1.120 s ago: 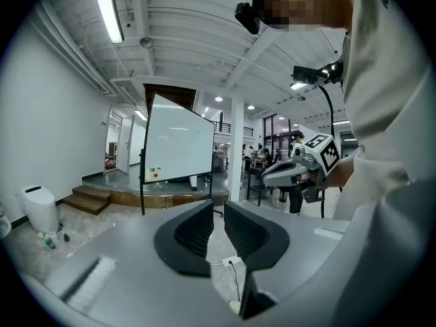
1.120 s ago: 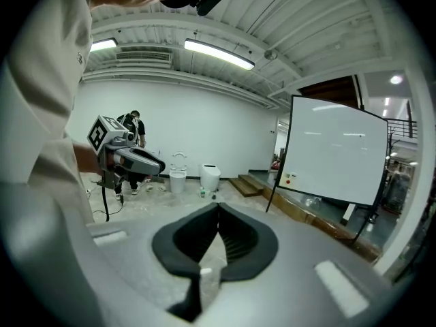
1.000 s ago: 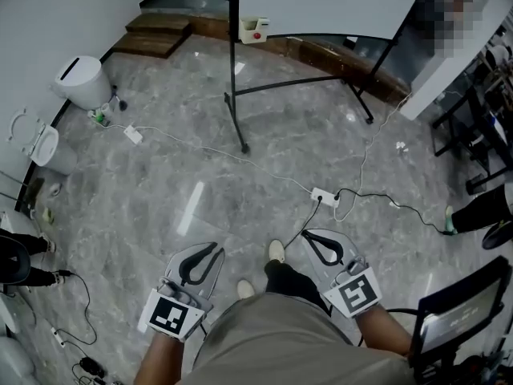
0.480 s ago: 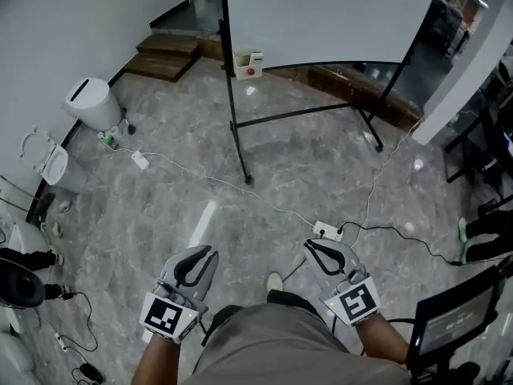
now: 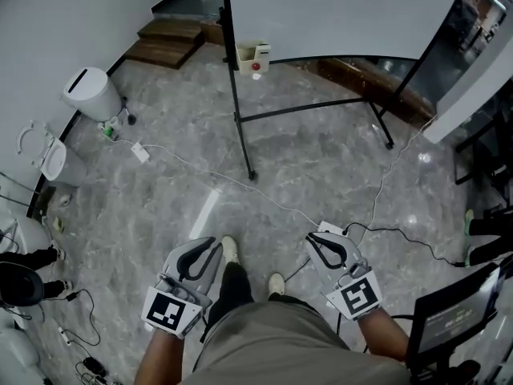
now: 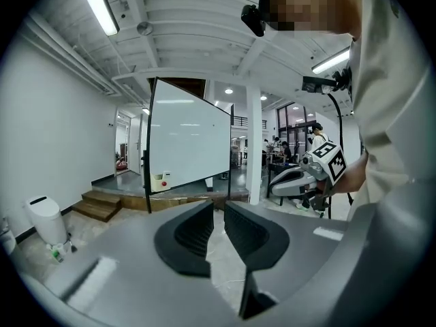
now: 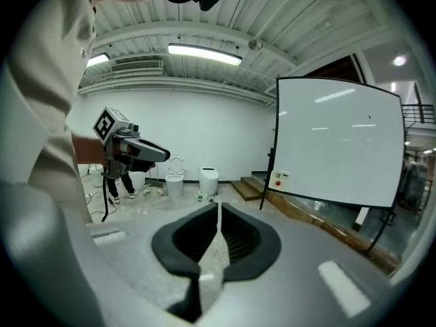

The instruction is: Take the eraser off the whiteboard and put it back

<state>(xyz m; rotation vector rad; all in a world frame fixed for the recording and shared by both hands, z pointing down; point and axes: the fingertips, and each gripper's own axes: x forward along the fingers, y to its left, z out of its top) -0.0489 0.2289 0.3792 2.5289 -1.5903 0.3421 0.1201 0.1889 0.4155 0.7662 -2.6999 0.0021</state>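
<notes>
Eraser hangs at our whiteboard's lower left corner, well apart from us. Left gripper fingers stand slightly apart; right gripper fingers together.

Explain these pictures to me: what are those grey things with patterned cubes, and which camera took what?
No robot here: a person holds grey tongs in each hand. The downward picture comes from a camera on the person's head. It shows the left tongs, the right tongs, a stone floor with a power strip, a white bin, and a whiteboard on a stand with a small cream box at its lower corner. The two round pictures come from cameras riding on the tongs themselves. Neither holds anything: the left jaws stand slightly apart, the right ones together.
</notes>
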